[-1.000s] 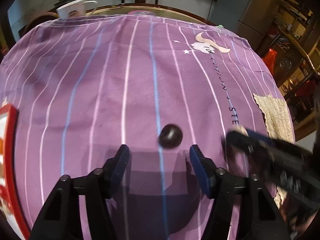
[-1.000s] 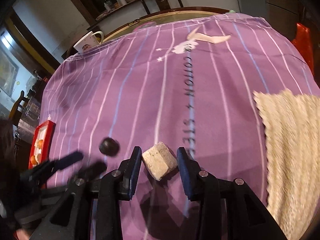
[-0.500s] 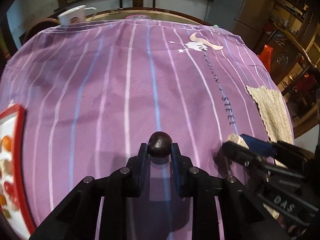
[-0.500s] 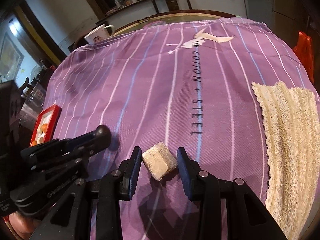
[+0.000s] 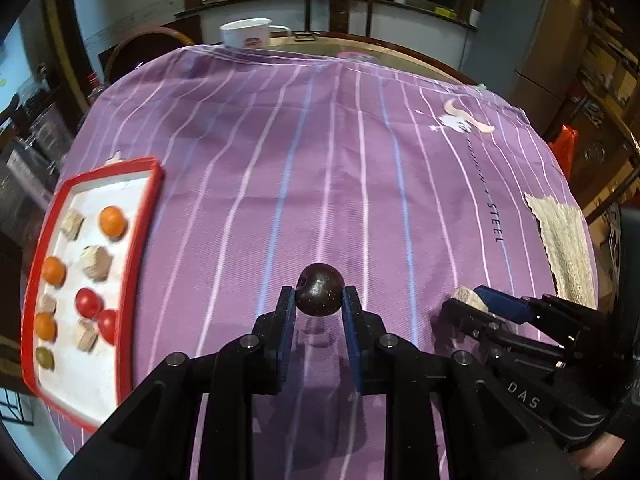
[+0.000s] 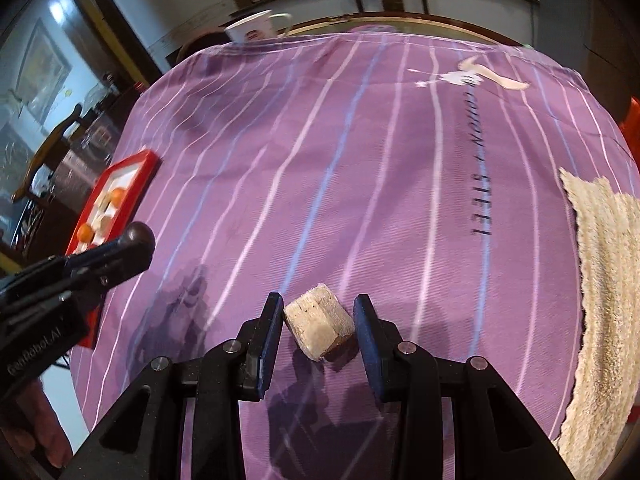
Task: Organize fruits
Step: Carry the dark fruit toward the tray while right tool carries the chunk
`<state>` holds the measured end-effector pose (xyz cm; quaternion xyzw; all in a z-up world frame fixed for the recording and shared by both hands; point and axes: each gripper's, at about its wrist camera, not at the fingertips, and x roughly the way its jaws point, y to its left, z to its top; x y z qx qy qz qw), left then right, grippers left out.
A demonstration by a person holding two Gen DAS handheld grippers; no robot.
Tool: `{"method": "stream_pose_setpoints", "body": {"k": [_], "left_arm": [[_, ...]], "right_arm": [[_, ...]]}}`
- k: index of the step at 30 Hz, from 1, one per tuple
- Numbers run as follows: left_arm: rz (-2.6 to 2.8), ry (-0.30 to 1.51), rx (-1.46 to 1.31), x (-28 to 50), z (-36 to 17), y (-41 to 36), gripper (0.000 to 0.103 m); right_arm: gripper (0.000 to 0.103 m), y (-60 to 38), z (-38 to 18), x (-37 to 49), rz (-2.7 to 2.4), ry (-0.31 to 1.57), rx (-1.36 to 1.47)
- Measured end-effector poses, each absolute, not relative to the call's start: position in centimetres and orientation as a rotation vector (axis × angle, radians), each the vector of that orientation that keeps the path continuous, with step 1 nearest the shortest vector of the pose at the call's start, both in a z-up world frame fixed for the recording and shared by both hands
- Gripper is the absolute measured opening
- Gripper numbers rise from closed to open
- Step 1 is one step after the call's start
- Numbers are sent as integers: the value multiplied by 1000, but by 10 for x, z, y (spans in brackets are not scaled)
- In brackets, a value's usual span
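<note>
The left gripper [image 5: 319, 303] has its jaws nearly closed, clamping a small dark round fruit [image 5: 319, 294] just above the purple striped cloth [image 5: 320, 184] covering the counter. The right gripper [image 6: 319, 326] grips a pale tan cube [image 6: 319, 326] between jaws set slightly wider apart. At the cloth's left edge, a red-rimmed white tray [image 5: 132, 280] holds orange, red and green fruits and more tan cubes. A beige towel [image 6: 608, 280] lies at the right edge.

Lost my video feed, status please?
Left gripper shut on dark fruit. Right gripper holds pale block. Path to red tray clear.
</note>
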<state>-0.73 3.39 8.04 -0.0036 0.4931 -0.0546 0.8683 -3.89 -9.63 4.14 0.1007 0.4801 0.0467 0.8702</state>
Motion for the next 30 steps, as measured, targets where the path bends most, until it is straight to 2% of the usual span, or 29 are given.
{"method": "stream_pose_setpoints", "body": {"k": [30], "left_arm": [[-99,1039,-41,-24,87,98,23]], "right_arm": [[40,-13,54,-41,149,1002,140]]}}
